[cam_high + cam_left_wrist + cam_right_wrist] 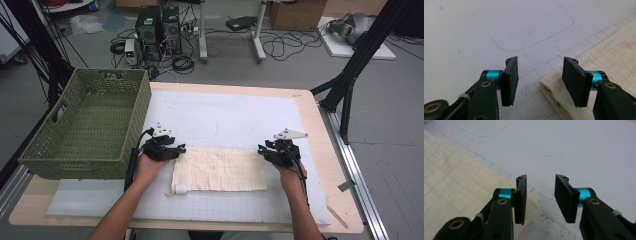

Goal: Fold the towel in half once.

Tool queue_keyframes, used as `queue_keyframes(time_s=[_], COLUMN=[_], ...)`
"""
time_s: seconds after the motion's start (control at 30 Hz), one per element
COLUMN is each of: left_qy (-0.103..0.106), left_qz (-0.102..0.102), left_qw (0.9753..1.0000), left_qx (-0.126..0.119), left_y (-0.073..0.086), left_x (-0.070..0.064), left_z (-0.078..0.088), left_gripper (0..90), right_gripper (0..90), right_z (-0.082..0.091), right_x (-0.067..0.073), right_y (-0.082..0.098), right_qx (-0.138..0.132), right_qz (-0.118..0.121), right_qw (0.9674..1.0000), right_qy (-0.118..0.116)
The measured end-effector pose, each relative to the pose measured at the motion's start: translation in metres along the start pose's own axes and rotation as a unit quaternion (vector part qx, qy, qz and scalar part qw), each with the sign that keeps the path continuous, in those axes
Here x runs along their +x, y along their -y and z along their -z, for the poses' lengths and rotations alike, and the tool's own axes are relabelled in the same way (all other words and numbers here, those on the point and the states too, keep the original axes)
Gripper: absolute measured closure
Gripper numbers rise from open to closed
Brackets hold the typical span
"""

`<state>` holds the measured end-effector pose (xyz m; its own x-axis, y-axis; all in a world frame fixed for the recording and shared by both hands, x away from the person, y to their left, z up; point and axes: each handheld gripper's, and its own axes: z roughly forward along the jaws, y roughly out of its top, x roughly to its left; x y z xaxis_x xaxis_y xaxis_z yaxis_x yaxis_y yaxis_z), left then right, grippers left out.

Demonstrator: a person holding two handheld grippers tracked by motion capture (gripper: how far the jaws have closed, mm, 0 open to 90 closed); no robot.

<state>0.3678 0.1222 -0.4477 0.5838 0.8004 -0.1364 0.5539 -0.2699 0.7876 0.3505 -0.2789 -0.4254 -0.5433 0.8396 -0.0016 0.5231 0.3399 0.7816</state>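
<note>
Two grippers sat at the far corners of a folded cream cloth [219,170].

The left gripper [177,149] and right gripper [263,149] both had jaws spread, grasping nothing. The cloth lay on the white mat [240,115], right of the green basket [90,125].

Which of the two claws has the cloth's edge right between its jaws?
The left claw: the cream cloth's folded corner lies in its gap. The right claw frames bare mat beside it.

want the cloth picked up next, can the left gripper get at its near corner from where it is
Probably yes: the left gripper is open right at the cloth corner, nothing between.
</note>
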Motion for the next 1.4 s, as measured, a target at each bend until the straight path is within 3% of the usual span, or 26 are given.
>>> queue_keyframes(time_s=[0.1, 0.17, 0.23, 0.3, 0.4, 0.53, 0.73, 1.07, 1.13, 1.2, 1.4], left_qy=[0.003, 0.013, 0.035, 0.030, 0.011, -0.003, -0.020, -0.025, -0.028, -0.032, -0.010], left_qz=[-0.011, -0.021, -0.014, -0.013, -0.004, -0.001, -0.001, 0.009, 0.010, 0.015, 0.001], left_qw=[0.9999, 0.9997, 0.9993, 0.9994, 0.9999, 0.9990, 0.9983, 0.9988, 0.9983, 0.9973, 0.9958], left_qx=[0.008, 0.009, 0.010, 0.008, -0.012, -0.045, -0.055, -0.041, -0.050, -0.064, -0.090], left_y=[0.001, 0.002, 0.003, 0.002, 0.001, -0.003, -0.004, -0.005, -0.005, -0.006, -0.008], left_x=[0.001, 0.002, 0.002, 0.001, 0.002, 0.003, 0.002, 0.003, 0.004, 0.007, 0.008], left_z=[0.000, 0.000, 0.000, 0.000, 0.003, 0.006, 0.001, -0.009, -0.007, -0.002, 0.016], left_gripper=[51.8, 65.1, 80.7, 85.1, 86.1, 86.1, 86.0, 85.2, 80.2, 67.9, 52.0], right_gripper=[59.8, 62.4, 70.6, 82.2, 85.6, 85.9, 85.9, 83.1, 76.2, 73.6, 66.8], right_z=[-0.012, -0.018, -0.019, -0.018, -0.016, -0.012, -0.014, -0.031, -0.030, -0.024, -0.002], right_x=[0.001, -0.001, -0.003, -0.002, 0.001, 0.006, 0.006, 0.005, 0.005, 0.003, 0.000], right_y=[0.001, 0.005, 0.009, 0.011, 0.010, 0.006, 0.000, 0.001, 0.001, 0.000, -0.002], right_qx=[0.032, 0.051, 0.045, 0.041, 0.042, 0.016, 0.003, 0.025, 0.020, 0.010, -0.027], right_qz=[0.014, 0.010, -0.002, -0.010, 0.009, 0.029, 0.036, 0.039, 0.035, 0.029, 0.024], right_qw=[0.9993, 0.9984, 0.9982, 0.9975, 0.9977, 0.9992, 0.9993, 0.9982, 0.9981, 0.9984, 0.9986], right_qy=[-0.010, -0.023, -0.040, -0.057, -0.053, -0.023, 0.010, 0.038, 0.046, 0.047, 0.039])
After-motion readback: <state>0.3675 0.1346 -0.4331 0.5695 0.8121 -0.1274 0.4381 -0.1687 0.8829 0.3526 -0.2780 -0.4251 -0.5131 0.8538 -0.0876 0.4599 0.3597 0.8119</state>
